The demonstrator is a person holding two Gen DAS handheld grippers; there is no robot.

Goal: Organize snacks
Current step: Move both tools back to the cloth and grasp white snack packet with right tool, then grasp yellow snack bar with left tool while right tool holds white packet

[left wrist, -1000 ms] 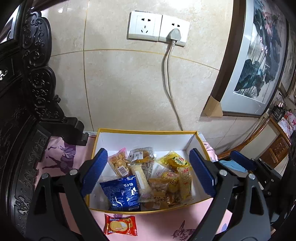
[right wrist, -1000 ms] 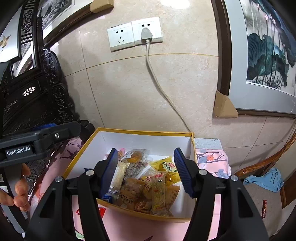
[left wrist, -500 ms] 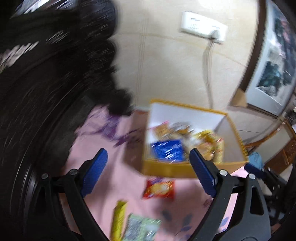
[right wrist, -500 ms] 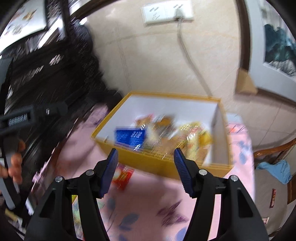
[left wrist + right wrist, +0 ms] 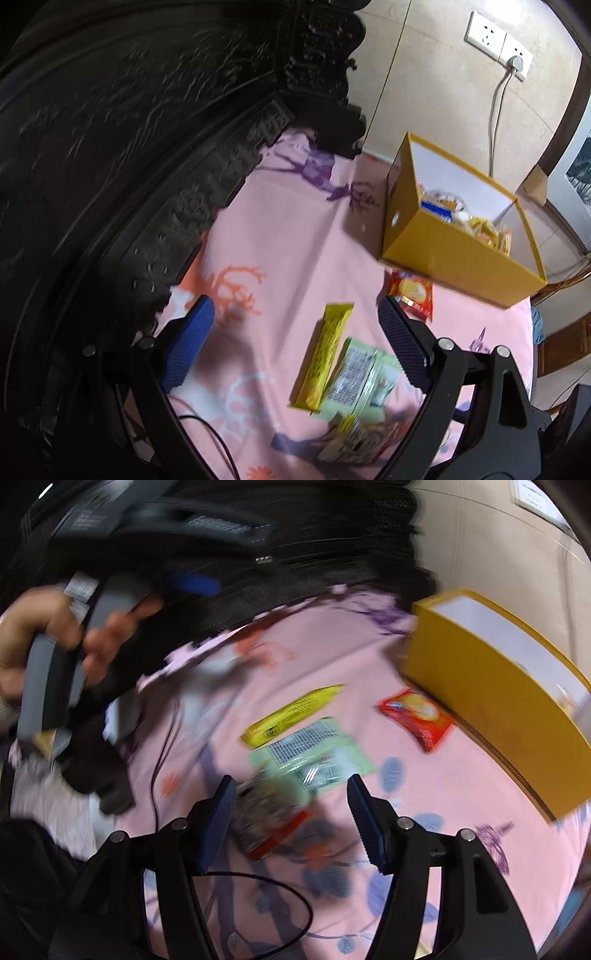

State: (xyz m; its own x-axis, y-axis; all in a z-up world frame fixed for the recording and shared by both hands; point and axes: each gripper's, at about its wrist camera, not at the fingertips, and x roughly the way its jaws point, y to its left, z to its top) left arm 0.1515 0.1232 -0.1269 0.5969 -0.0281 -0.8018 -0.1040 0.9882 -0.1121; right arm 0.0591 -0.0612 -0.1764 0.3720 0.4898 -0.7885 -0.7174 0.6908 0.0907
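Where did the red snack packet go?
The red snack packet lies on the pink cloth right against the yellow box, with the long yellow bar nearby in both wrist views.

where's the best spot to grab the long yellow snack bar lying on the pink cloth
Probably across the middle of the yellow snack bar, from above, jaws spanning its narrow width. It lies flat, and the green packet crowds one long edge at one end, so the clearer end may be easier.
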